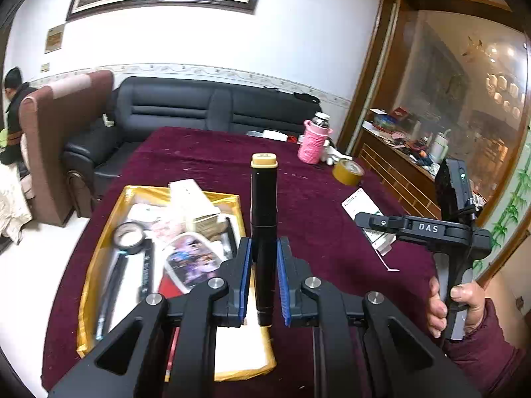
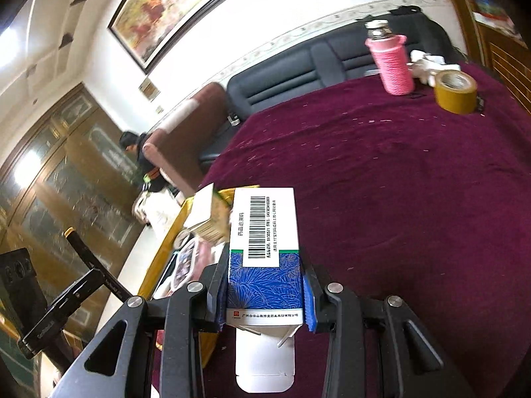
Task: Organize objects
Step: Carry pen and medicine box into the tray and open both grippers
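We find the task partly done. The shallow yellow-lined cardboard tray [image 1: 99,252], ahead and to the left of the left gripper [image 1: 264,258], already holds a roll of black tape [image 1: 128,237], a stack of small boxes, pens and printed cards. In our judgement two items remain in transit, and a roll of tan packing tape [image 1: 347,171] and a pink-sleeved flask [image 1: 312,144] stand unsorted, far ahead and to the right on the maroon tablecloth [image 1: 315,205].

The left gripper pinches a black marker with a tan cap [image 1: 264,205] around its lower barrel. The marker stands upright between the blue pads, cap uppermost, clear of the cloth, just right of the tray's near edge.

The right gripper [image 2: 265,285] clamps a blue-and-white medicine carton [image 2: 264,248] by its long sides, barcode face upward. The carton projects forward past the fingertips, its open rear flap hanging towards the camera. Its front end lies level with the tray's contents, ahead and left.

The right hand [image 1: 454,305] grips its handle upright, to the right of the left gripper, fingers wrapped. The left hand is out of view.
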